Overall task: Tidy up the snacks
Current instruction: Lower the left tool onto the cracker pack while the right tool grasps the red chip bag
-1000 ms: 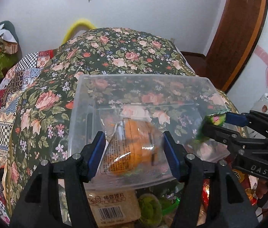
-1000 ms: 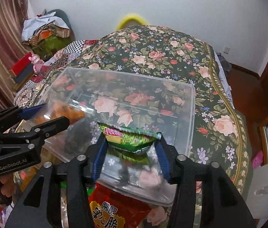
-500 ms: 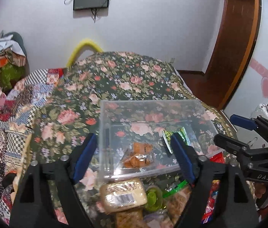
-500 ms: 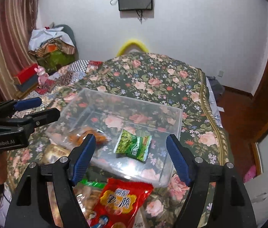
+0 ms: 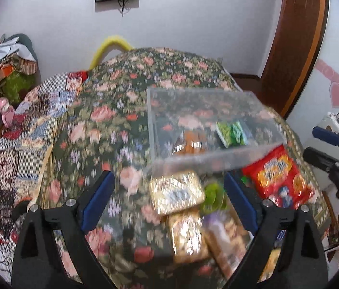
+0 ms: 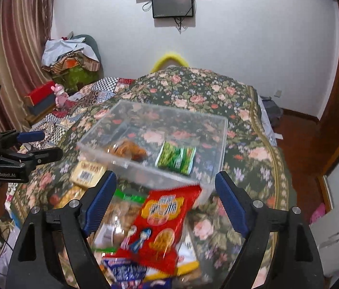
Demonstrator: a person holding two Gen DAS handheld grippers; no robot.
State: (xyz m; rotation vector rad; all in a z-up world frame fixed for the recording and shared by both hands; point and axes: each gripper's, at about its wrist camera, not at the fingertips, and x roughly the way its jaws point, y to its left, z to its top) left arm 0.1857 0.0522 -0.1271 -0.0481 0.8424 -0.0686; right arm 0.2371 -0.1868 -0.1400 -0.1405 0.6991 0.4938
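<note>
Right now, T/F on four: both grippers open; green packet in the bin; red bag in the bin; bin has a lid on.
1. Both the left gripper and right gripper are open, holding nothing. True.
2. The green packet lies inside the clear bin. True.
3. The red bag is in the bin. False: it lies outside, against the near wall.
4. The bin is lidded. False: open top.
</note>
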